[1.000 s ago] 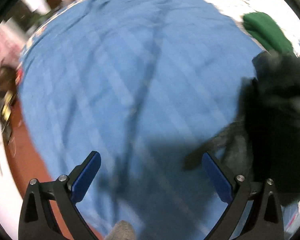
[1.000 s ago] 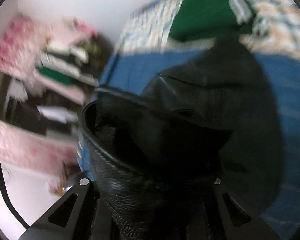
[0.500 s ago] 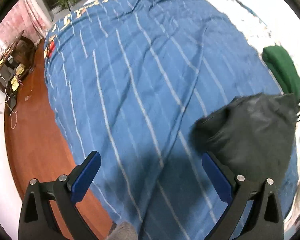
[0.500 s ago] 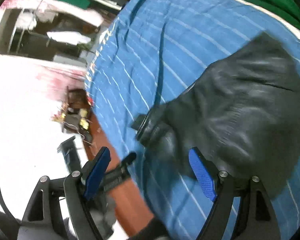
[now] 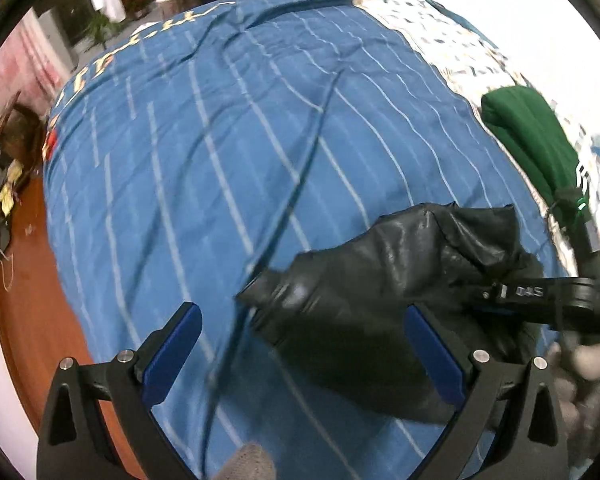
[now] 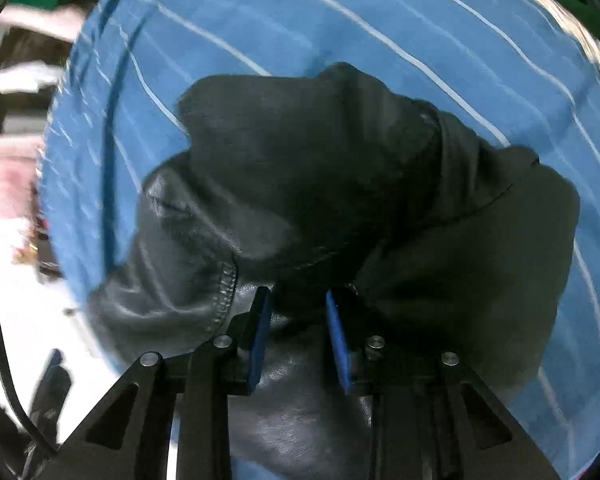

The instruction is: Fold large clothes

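A black leather garment (image 5: pixel 384 292) lies bunched on a blue striped bedspread (image 5: pixel 228 148). It fills the middle of the right wrist view (image 6: pixel 340 200). My left gripper (image 5: pixel 300 340) is open and empty, just above the garment's near left edge. My right gripper (image 6: pixel 298 308) has its jaws narrowed around a fold of the leather garment, with a small gap still between the blue pads. It shows in the left wrist view (image 5: pixel 540 296) at the garment's right side.
A folded green garment (image 5: pixel 532 140) lies at the far right on a patterned white sheet (image 5: pixel 452 40). The bed's left edge drops to a red-brown floor (image 5: pixel 32 292). Furniture and clutter stand at the far left.
The right gripper let the garment down onto the bed, opened, then came down and narrowed on a fold. The left gripper swung toward the garment and stayed open.
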Tool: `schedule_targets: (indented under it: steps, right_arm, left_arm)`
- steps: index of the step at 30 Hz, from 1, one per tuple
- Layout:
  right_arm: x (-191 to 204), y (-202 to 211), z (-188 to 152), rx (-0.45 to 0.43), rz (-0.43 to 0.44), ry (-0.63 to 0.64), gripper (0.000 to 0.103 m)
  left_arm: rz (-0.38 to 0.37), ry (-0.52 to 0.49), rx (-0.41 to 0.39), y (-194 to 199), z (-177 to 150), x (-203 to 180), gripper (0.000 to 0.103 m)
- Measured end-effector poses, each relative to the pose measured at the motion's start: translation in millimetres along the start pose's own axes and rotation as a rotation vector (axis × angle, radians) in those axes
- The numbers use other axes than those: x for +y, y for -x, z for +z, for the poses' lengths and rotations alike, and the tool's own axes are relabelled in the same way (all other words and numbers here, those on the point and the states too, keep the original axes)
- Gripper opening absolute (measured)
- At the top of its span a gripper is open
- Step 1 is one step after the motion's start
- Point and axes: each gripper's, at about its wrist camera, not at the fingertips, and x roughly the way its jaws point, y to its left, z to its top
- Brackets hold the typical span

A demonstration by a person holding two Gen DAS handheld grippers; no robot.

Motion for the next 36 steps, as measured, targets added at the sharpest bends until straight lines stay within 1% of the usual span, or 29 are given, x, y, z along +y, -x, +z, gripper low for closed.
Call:
schedule_targets:
  steps: [2, 4, 5, 6, 7, 9, 10, 11, 12, 14, 15, 16, 17, 18, 20, 21, 22, 24, 26, 27, 28, 30, 32, 33, 35, 36]
  right_arm:
    - [5.4, 5.5, -1.1, 0.031, 0.001, 0.021, 0.034]
    - [5.6, 24.2, -5.8, 0.036, 0.035, 0.016, 0.034]
    - [3.7, 37.0, -8.5, 0.025, 0.058, 0.013, 0.034]
    - [2.2, 53.6, -12.9, -0.005, 0.090, 0.002, 0.034]
    - [-0.9, 71.3, -15.3, -0.060, 0.119, -0.013, 0.034]
    - [-7.8, 90.5, -14.1, -0.141, 0.152, -0.042, 0.034]
    - [-11.2, 91.0, -7.5, -0.175, 0.170, -0.062, 0.034]
    - [-12.8, 84.6, 0.3, -0.184, 0.170, -0.077, 0.034]
    - [-18.2, 71.1, 12.9, -0.172, 0.142, -0.097, 0.034]
    - [-21.6, 25.8, 28.4, -0.130, 0.072, -0.116, 0.034]
    - [-21.3, 11.2, 34.0, -0.138, 0.051, -0.125, 0.034]
    - [-17.2, 9.3, 39.8, -0.149, 0.029, -0.116, 0.034]
    - [-11.4, 12.0, 42.3, -0.130, 0.014, -0.103, 0.034]
    - [-8.5, 16.7, 43.1, -0.109, 0.017, -0.096, 0.035]
    - [-11.7, 37.4, 37.8, -0.088, 0.083, -0.109, 0.036]
    - [-22.3, 57.8, 26.5, -0.108, 0.141, -0.118, 0.036]
    - [-27.6, 73.6, 15.1, -0.127, 0.170, -0.122, 0.036]
    - [-31.5, 104.7, -14.1, -0.153, 0.196, -0.106, 0.036]
    - [-37.1, 111.9, -44.9, -0.120, 0.208, -0.105, 0.036]
    - [-42.4, 109.7, -56.1, -0.096, 0.204, -0.108, 0.036]
    - [-44.6, 100.3, -70.0, -0.049, 0.192, -0.111, 0.036]
    - [-48.8, 74.4, -89.4, 0.035, 0.144, -0.101, 0.036]
    - [-46.2, 41.4, -97.7, 0.055, 0.054, -0.082, 0.036]
    - [-48.0, 27.7, -98.0, 0.054, 0.028, -0.084, 0.036]
    - [-47.2, 9.3, -89.1, 0.039, 0.018, -0.096, 0.037]
    - [-50.7, 7.1, -84.7, 0.051, 0.032, -0.122, 0.037]
  left_arm:
    - [0.039, -0.050, 0.007, -15.8, 3.6, -13.7, 0.103]
    - [0.082, -0.104, 0.014, -33.2, 4.9, -23.9, 0.103]
    - [0.098, -0.121, 0.027, -39.9, 4.6, -26.0, 0.103]
    - [0.108, -0.138, 0.037, -47.5, 3.5, -26.9, 0.103]
    - [0.115, -0.149, 0.043, -52.9, 2.1, -26.9, 0.103]
    - [0.120, -0.169, 0.058, -62.7, -1.5, -26.1, 0.103]
    - [0.121, -0.178, 0.058, -66.0, -3.0, -25.4, 0.103]
    - [0.126, -0.185, 0.054, -67.3, -3.6, -25.3, 0.103]
    - [0.128, -0.192, 0.050, -69.4, -3.6, -25.2, 0.103]
    - [0.129, -0.198, 0.058, -73.9, -0.7, -24.7, 0.103]
    - [0.128, -0.197, 0.066, -74.9, 2.0, -23.9, 0.103]
    - [0.130, -0.197, 0.073, -74.3, 3.8, -23.3, 0.103]
    - [0.133, -0.195, 0.078, -71.0, 5.6, -22.3, 0.103]
    - [0.134, -0.188, 0.076, -64.3, 6.1, -20.4, 0.103]
    - [0.120, -0.162, 0.054, -44.4, 3.6, -14.0, 0.103]
    - [0.111, -0.142, 0.045, -32.1, 0.5, -8.4, 0.103]
    - [0.104, -0.122, 0.040, -21.4, -3.6, -2.9, 0.103]
    - [0.099, -0.090, 0.049, -9.6, -12.1, 4.7, 0.103]
    - [0.092, -0.053, 0.074, -3.8, -22.3, 11.6, 0.103]
    - [0.086, -0.034, 0.096, -4.2, -27.9, 14.8, 0.103]
    - [0.084, -0.020, 0.114, -6.0, -32.8, 16.8, 0.103]
    - [0.095, -0.004, 0.140, -10.4, -41.5, 18.5, 0.103]
    - [0.092, 0.019, 0.171, -15.0, -49.3, 22.2, 0.103]
    - [0.084, 0.041, 0.180, -15.6, -52.3, 24.9, 0.103]
    - [0.054, 0.082, 0.184, -14.5, -55.1, 28.1, 0.103]
    - [0.039, 0.099, 0.182, -14.2, -55.3, 29.1, 0.103]
